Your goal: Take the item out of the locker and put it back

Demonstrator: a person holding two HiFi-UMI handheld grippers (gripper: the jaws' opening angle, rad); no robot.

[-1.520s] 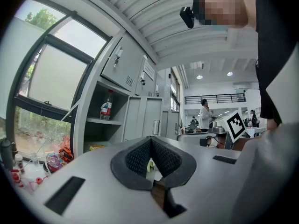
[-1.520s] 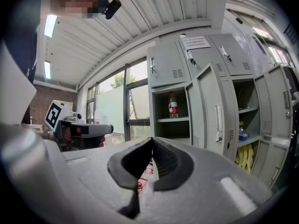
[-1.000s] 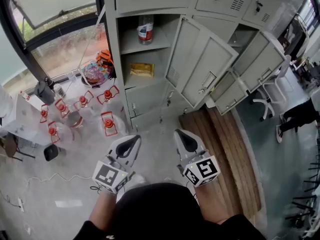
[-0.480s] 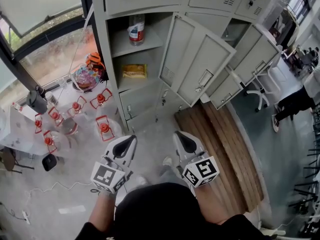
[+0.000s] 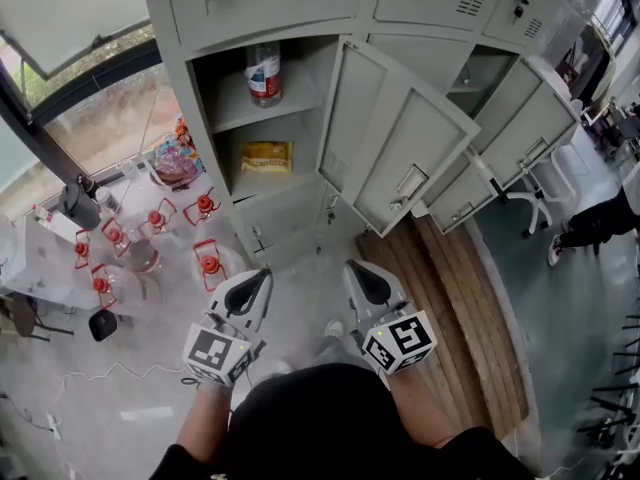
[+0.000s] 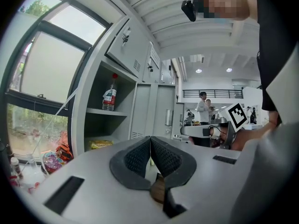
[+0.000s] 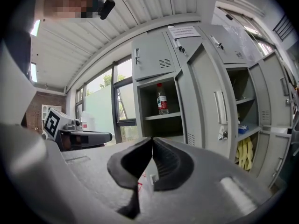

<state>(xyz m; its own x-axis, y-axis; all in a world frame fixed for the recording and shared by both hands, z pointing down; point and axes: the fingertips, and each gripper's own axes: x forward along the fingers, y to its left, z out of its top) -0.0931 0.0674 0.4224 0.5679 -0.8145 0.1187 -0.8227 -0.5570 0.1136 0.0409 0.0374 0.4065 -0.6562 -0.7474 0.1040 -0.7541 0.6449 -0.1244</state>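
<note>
Locker room, seen from above: a person stands on the grey floor (image 5: 305, 303) before a bank of grey lockers, a pair of tongs in each hand. Both are held low and level, pointing toward the open locker (image 5: 195, 118).

The left tongs (image 5: 260, 280) are pressed together with nothing between them. The right tongs (image 5: 354, 271) are likewise together and empty. Neither touches the locker, which stands well apart from them.

The locker's door (image 5: 400, 153) swings out to the right. On its upper shelf a clear bottle (image 5: 264, 72) with a red label stands upright. On the shelf below lies a yellow packet (image 5: 266, 156). Which of the two is the task's item cannot be told.

To the right, more doors (image 5: 520, 133) hang open. The right gripper view shows what look like yellow gloves (image 7: 243, 153) in one of those compartments. A wooden platform (image 5: 450, 308) lies on the floor right of the tongs, and an office chair (image 5: 545, 183) stands beyond it.

Left of the locker is a window (image 5: 110, 98), with red-topped objects (image 5: 207, 263) set on the floor below it. In the left gripper view a bystander (image 6: 202, 107) stands far down the room.
</note>
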